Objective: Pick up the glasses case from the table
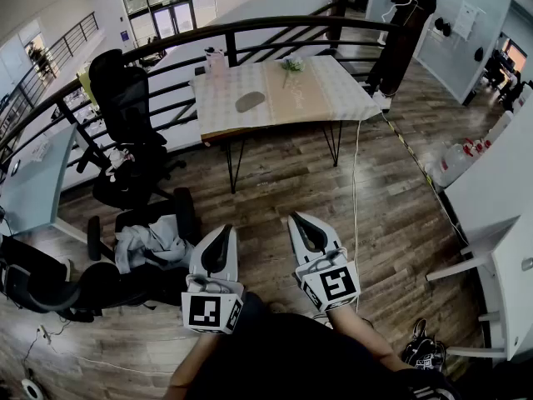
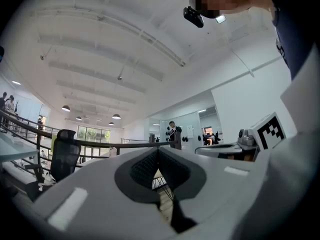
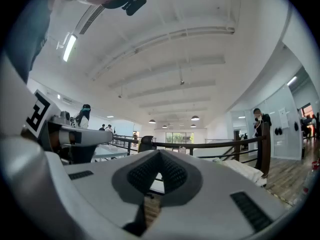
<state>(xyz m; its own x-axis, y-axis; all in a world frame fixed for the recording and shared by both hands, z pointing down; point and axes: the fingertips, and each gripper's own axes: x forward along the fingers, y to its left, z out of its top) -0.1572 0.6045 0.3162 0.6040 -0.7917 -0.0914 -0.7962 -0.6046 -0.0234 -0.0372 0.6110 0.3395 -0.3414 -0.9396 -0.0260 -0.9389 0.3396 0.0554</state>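
Glasses case (image 1: 250,102): distant grey blur; left hand-held gripper (image 1: 223,233) and right hand-held gripper (image 1: 301,222) closed, empty.

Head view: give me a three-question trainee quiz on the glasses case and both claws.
1. True or false: the glasses case lies on the table, touched by neither claw.
2. The right claw is: A open; B shut and empty; C shut on the case.
3. Which claw is at the table: the left claw, the right, or neither?
Key: 1 true; 2 B; 3 neither, both are over the wooden floor, short of the table.
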